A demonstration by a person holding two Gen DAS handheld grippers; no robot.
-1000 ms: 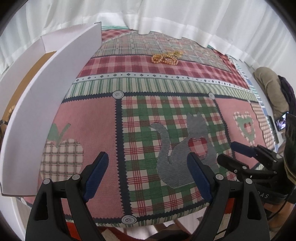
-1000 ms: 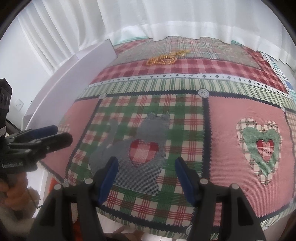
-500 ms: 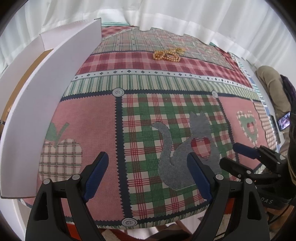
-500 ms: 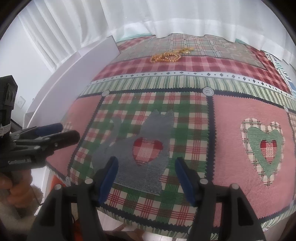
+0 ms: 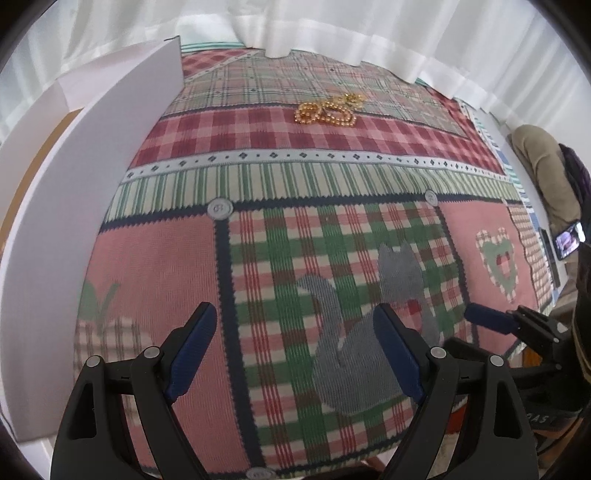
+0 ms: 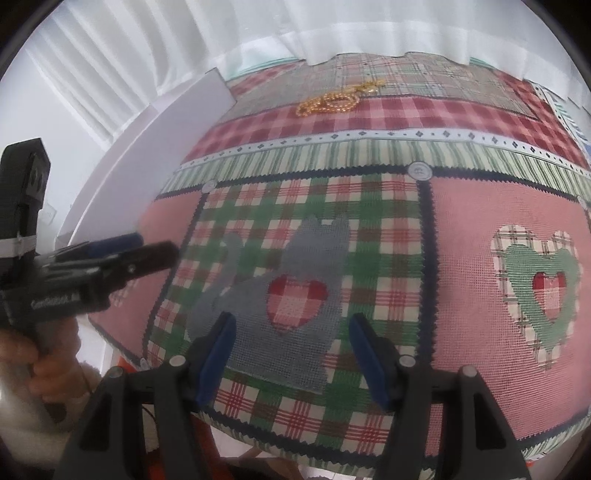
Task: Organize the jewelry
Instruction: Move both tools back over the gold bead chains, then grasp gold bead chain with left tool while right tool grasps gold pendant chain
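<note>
Gold jewelry: a heap of gold bead strands lies in the upper centre of both views, on the red check band; how many pieces it holds is hard to make out.
Left gripper: blue-padded jaws wide apart, empty, low in frame.
Right gripper: likewise spread and empty, well short of the beads.
Surface: patchwork plaid tablecloth with grey cat and heart motifs.
Room: white foam board at left, cut off by the frame; white curtain behind.
</note>
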